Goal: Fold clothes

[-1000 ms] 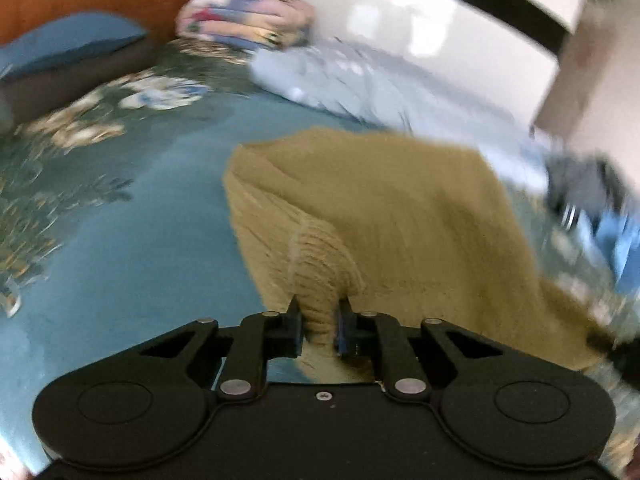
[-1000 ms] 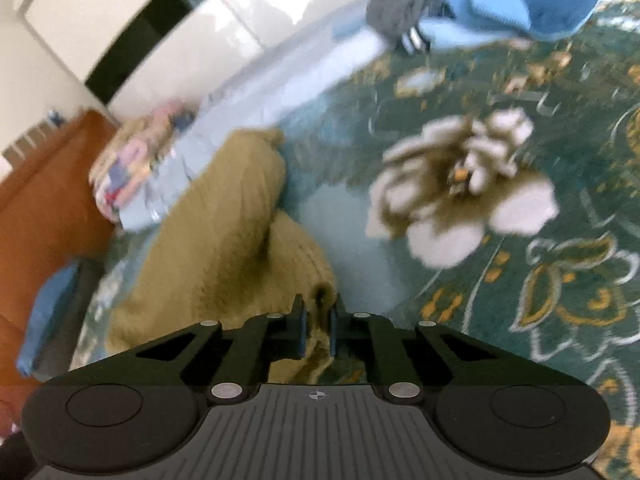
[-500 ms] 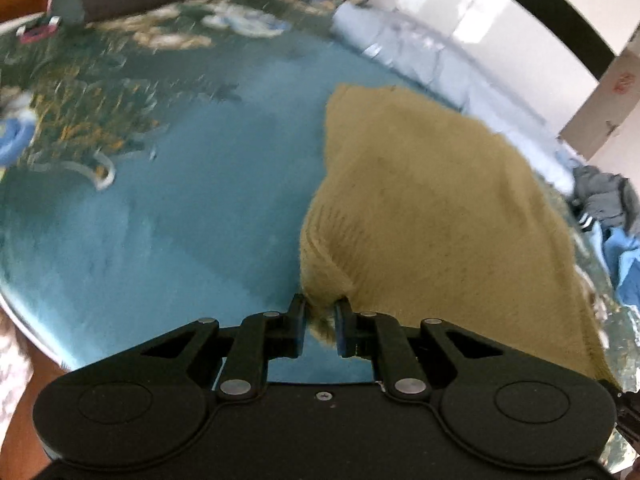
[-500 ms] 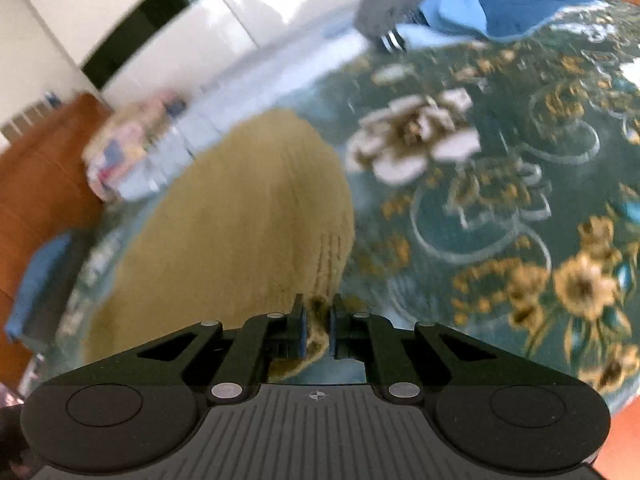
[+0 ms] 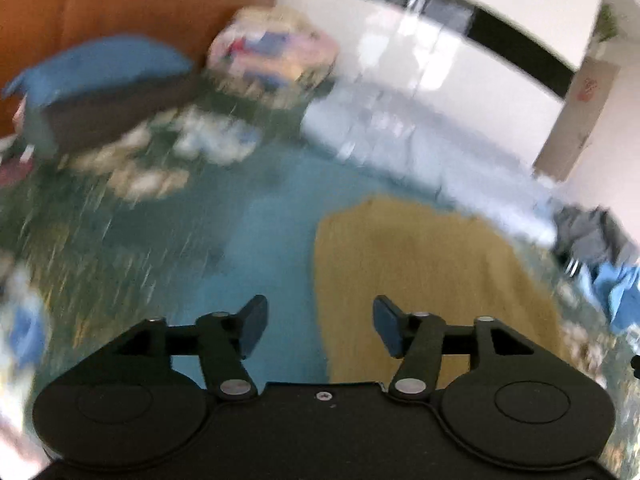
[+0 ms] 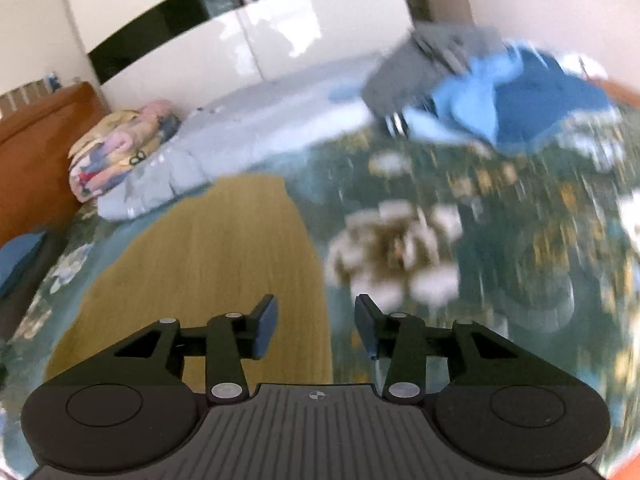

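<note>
Nearest the cameras, both sets of jaws stand spread wide with nothing between them: the left gripper [image 5: 318, 330] hangs over the near left edge of the mustard knit sweater [image 5: 424, 280], and the right gripper [image 6: 316, 326] over its near right edge, one at each lower corner. That spacing fits a garment handled by its two corners, with each tool set to lay down or take up its own side. The sweater lies flat on the bed [image 6: 500, 280] as a smooth, roughly rectangular panel with straight side edges and no sleeves showing, which reads as at least one fold already in it; whether a further fold is due cannot be settled, and heavy blur hides the knit detail. It rests on a teal bedspread with a floral pattern. Beyond it a pale blue quilt [image 6: 248, 140] runs along the far side of the bed, with a folded patterned blanket [image 6: 120, 148] by the wooden headboard [image 6: 36, 152]. Well apart to the right sits a loose heap of grey and blue clothes [image 6: 492, 92], probably more laundry. No basket, bin or other container is in view.
</note>
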`<state>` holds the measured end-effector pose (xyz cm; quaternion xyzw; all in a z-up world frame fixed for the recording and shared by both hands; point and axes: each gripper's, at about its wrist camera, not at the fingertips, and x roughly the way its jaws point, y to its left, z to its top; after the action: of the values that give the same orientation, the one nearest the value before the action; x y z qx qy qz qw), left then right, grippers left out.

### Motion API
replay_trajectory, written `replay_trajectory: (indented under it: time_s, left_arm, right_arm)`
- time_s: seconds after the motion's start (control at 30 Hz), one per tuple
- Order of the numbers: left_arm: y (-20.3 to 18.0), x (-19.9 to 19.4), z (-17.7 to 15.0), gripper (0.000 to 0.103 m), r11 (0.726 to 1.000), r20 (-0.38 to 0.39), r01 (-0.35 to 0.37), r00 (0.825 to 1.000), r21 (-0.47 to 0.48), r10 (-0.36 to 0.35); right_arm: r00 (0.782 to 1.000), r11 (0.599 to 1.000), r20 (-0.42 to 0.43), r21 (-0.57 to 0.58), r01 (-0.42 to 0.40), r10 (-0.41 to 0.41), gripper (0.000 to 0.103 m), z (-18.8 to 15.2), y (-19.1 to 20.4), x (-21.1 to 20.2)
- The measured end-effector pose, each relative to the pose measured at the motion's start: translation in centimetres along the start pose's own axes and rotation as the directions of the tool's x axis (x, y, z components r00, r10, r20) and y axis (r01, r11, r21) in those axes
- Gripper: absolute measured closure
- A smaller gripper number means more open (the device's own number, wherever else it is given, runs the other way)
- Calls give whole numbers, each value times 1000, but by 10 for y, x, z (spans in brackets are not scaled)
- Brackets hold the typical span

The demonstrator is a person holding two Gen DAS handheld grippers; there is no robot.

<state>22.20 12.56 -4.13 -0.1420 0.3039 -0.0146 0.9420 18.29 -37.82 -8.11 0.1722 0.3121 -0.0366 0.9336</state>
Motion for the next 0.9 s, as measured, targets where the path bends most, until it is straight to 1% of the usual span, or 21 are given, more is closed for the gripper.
replay_trajectory:
  time_s: [0.07,0.1,0.13,0.2,0.3,0.33,0.4,0.5,0.57,0.63,0.7,0.77,0.8,0.87,0.9]
  left_arm:
    - [-17,22,30,39,998,36,25,999,56,-27]
    - [-22,36,43,37,996,51,36,998,82,-40]
    - [-29,55,58,31,992,56,59,996,111,-66]
    - [-43,98,82,30,982,31,109,993,151,-115]
    - [-66,169,104,30,965,-14,129,991,227,-129]
    - [-69,190,107,30,963,-41,138,990,233,-133]
    - [-72,239,111,31,964,-113,166,983,207,-145]
    - [-72,289,110,31,969,-152,150,981,197,-121]
    - [-71,321,108,31,967,-196,149,975,206,-109]
    - [-70,344,104,31,966,-229,144,969,215,-94]
    - [-72,364,99,31,958,-269,159,959,238,-92]
    - [-75,380,94,31,950,-298,155,952,270,-71]
    - [-76,383,93,31,947,-300,160,951,277,-73]
    - [-78,389,92,30,942,-293,195,949,273,-112]
    - [-79,392,92,31,940,-302,220,943,260,-137]
  right_arm:
    - [999,998,14,-47,-34,34,53,28,9,17]
    - [999,997,9,-60,-51,52,52,41,14,31]
    - [998,995,4,-73,-69,70,52,53,19,46]
    - [995,990,-6,-99,-105,104,51,78,29,75]
    - [989,980,-27,-132,-150,148,51,114,42,121]
    - [988,979,-46,-134,-156,151,51,122,45,142]
    - [984,977,-88,-137,-164,153,51,132,48,180]
    - [983,976,-140,-166,-143,121,51,139,51,233]
    - [980,978,-173,-160,-130,102,51,139,49,262]
    - [976,983,-192,-136,-126,99,52,138,42,287]
    - [974,986,-202,-111,-127,103,52,137,33,306]
    - [971,988,-219,-96,-123,99,52,137,26,324]
    - [969,988,-226,-92,-122,99,51,138,24,331]
    - [966,987,-234,-86,-138,115,51,139,23,344]
    - [964,986,-235,-85,-146,122,51,140,23,348]
